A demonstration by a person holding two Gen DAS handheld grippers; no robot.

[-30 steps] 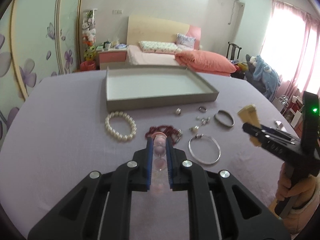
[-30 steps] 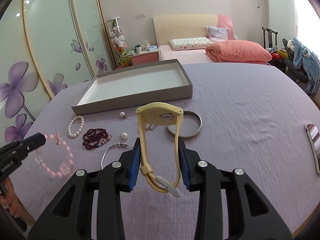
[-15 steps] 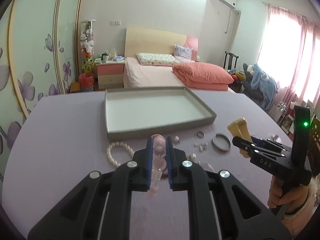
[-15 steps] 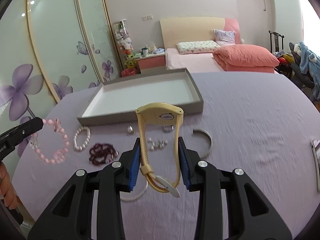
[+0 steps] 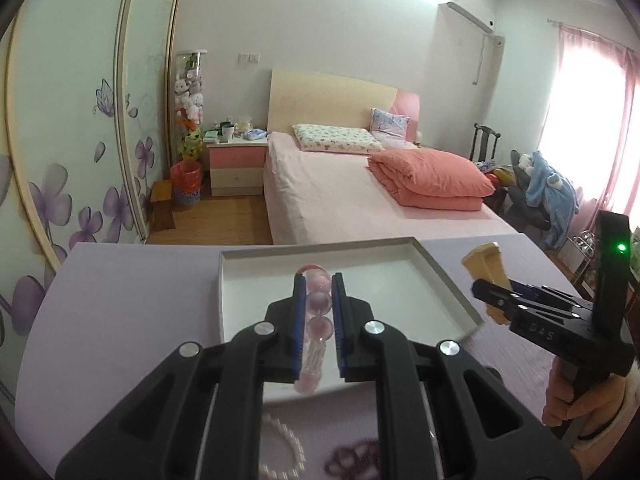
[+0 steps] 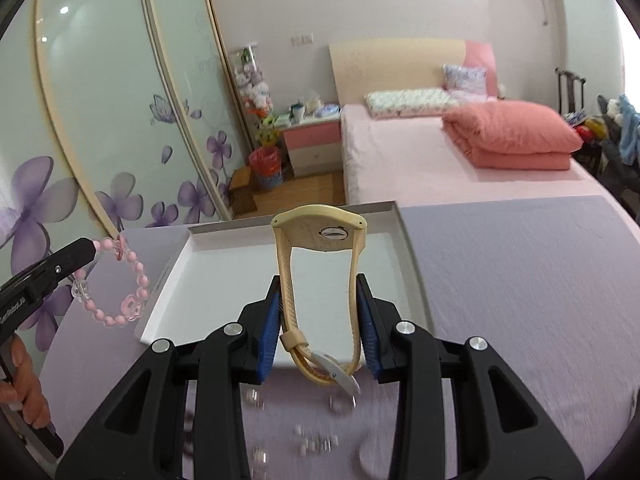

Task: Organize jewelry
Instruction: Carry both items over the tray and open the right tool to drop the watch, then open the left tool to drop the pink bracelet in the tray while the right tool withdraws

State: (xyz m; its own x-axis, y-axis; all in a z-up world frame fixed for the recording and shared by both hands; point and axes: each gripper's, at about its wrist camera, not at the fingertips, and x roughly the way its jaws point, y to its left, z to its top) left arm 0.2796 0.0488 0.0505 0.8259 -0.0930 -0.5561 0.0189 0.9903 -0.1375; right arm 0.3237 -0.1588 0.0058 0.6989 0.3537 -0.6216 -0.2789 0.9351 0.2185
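Observation:
My left gripper [image 5: 318,280] is shut on a pink bead bracelet [image 5: 317,322], held above the near part of the grey tray [image 5: 448,276]. In the right wrist view the pink bead bracelet [image 6: 120,284] hangs from the left gripper [image 6: 90,246] beside the tray's left wall. My right gripper [image 6: 318,298] is shut on a cream wristwatch [image 6: 320,232], its strap between the blue pads, over the tray [image 6: 412,264]. In the left wrist view the right gripper [image 5: 476,288] carries the cream watch [image 5: 486,264] at the tray's right edge.
A white pearl bracelet [image 5: 286,448] and a dark red bead bracelet [image 5: 352,458] lie on the purple tablecloth below my left gripper. Small blurred earrings and rings [image 6: 316,444] lie under my right gripper. Beyond the table stands a pink bed [image 5: 360,200].
Both grippers have moved forward and upward from the loose jewelry to the tray, each keeping its piece. The tray now fills the middle of both views.

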